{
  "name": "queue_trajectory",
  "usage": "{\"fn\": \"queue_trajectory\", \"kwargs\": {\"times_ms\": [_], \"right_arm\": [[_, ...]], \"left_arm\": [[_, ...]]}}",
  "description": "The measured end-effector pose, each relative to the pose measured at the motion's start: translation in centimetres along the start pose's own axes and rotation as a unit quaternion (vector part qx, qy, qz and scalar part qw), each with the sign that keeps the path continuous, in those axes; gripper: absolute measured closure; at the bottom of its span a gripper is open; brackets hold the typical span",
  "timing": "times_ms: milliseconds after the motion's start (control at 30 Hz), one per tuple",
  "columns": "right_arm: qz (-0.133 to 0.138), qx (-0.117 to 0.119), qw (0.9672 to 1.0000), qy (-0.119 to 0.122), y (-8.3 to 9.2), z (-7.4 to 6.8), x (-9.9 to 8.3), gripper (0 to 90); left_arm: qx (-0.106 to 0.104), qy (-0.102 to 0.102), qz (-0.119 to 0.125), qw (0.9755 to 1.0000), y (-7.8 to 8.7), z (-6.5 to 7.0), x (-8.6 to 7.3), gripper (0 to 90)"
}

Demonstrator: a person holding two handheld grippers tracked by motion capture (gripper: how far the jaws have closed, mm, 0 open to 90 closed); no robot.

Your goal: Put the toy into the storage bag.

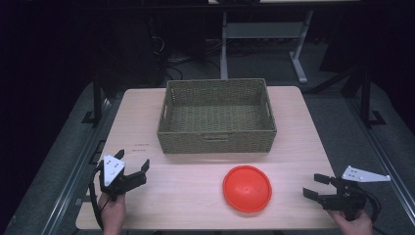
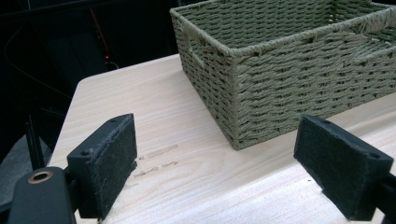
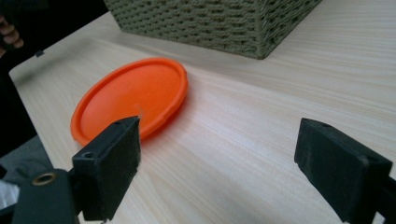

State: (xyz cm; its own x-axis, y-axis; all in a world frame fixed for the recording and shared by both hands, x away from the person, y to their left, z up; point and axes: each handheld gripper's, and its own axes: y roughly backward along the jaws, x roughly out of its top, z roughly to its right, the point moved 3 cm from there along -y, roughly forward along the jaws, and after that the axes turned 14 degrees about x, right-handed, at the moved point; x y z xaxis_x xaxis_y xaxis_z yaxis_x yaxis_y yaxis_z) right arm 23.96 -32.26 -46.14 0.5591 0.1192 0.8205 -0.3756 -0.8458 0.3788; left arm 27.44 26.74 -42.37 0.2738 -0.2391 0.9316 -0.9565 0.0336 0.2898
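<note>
1. Since the orange plate point(image 1: 247, 188) lies flat and face down on the worktop point(image 1: 195, 200), just in front of the basket point(image 1: 217, 115) and between the two claws, its thin rim gives little to bite on; a pad coming in level would likely push it along the smooth wood instead of getting under it.
2. The right claw point(image 1: 313, 186) stands wide with nothing between its pads, well to the right of the plate. A grab made too high could slip off the domed back.
3. The left claw point(image 1: 133, 166) is also wide and holds nothing, near the left front edge of the worktop. If both go for the plate at once, they could knock into each other.
4. If the plate is lifted at a tilt, it may catch on the near wall of the basket.
5. From above, both claws, the plate and the bare inside of the basket can be seen together.
6. The right gripper view brings the plate's raised rim point(image 3: 180, 91) and a basket corner point(image 3: 261, 46) close.
7. The left gripper view shows a handle slot point(image 2: 195, 52) in the basket's side wall and faint marks point(image 2: 159, 151) on the wood.
</note>
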Motion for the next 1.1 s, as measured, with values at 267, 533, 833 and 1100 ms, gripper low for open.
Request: {"fn": "queue_trajectory", "kwargs": {"times_ms": [267, 533, 833, 1100], "right_arm": [[0.004, 0.012, 0.9999, -0.005, -1.0, -0.4, 0.7, 13.9], [-0.040, 0.021, 0.9990, 0.006, -3.3, -1.0, 1.4, 14.5], [-0.060, 0.042, 0.9973, -0.004, -5.8, -1.4, 2.0, 14.5], [-0.092, 0.057, 0.9941, -0.007, -7.9, -1.8, 2.9, 20.7]], "left_arm": [[-0.004, -0.001, 0.002, 1.0000, 0.0, 0.0, 0.0, 12.8], [-0.003, 0.002, 0.005, 1.0000, 0.1, 0.1, 0.0, 12.7], [0.000, 0.001, 0.002, 1.0000, 0.1, -0.2, 0.0, 12.8], [-0.001, 0.003, 0.001, 1.0000, 0.1, 0.0, 0.0, 12.8]]}}
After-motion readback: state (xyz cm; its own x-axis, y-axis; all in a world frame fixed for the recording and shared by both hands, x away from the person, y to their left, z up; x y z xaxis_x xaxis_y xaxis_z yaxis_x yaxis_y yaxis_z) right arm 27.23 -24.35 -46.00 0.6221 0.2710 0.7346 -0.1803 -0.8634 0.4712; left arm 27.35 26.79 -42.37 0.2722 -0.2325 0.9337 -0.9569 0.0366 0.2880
